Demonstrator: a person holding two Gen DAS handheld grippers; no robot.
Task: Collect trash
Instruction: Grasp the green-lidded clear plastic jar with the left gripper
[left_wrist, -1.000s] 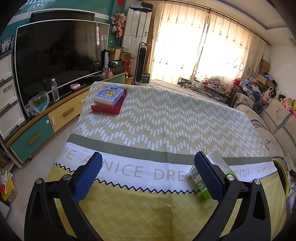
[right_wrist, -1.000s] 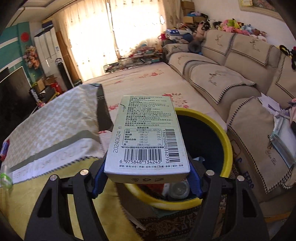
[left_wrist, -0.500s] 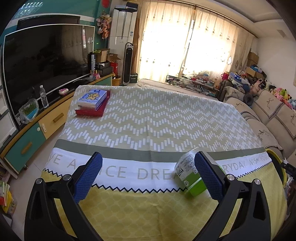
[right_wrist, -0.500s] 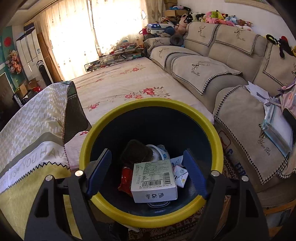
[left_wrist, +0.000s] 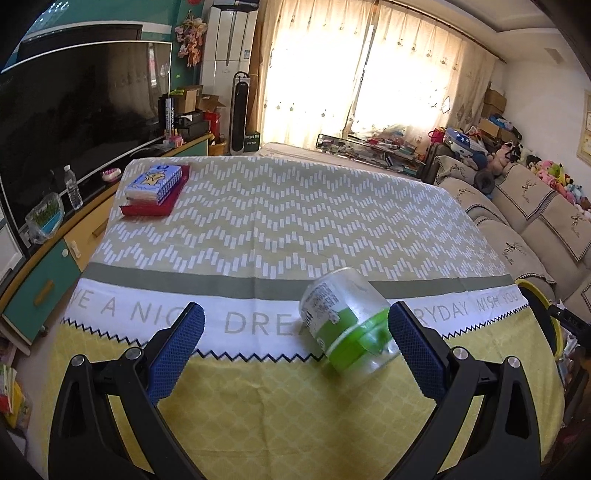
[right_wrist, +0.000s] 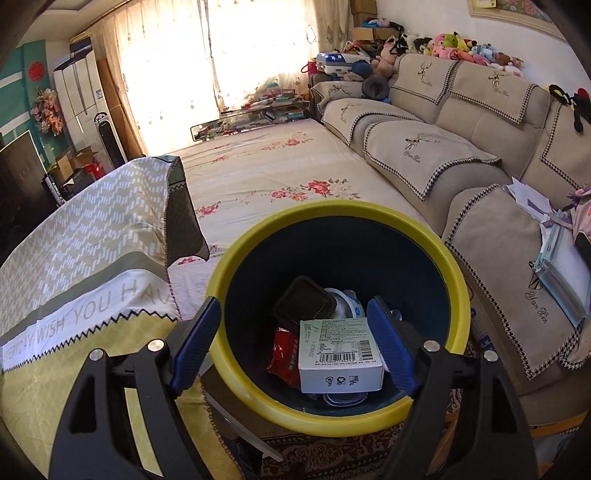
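A clear plastic cup with a green label (left_wrist: 345, 325) lies on its side on the cloth-covered table (left_wrist: 280, 229), just inside my left gripper's right finger. My left gripper (left_wrist: 295, 349) is open and empty, low over the table's near part. My right gripper (right_wrist: 295, 343) is open and empty above the yellow-rimmed trash bin (right_wrist: 334, 218). A white carton with a barcode (right_wrist: 340, 354) lies in the bin on top of a red wrapper (right_wrist: 284, 354), a dark tray (right_wrist: 304, 304) and other trash. The bin's rim also shows at the right edge of the left wrist view (left_wrist: 543, 310).
A blue box on a red box (left_wrist: 155, 188) sits at the table's far left corner. A TV cabinet (left_wrist: 44, 266) runs along the left. A beige sofa (right_wrist: 480, 155) stands right of the bin, with papers on it. A floral-covered surface (right_wrist: 280, 177) lies beyond the bin.
My right gripper opened and dropped the white carton into the bin, then stayed over it. My left gripper moved right toward the green-labelled cup, which now lies between its fingers.
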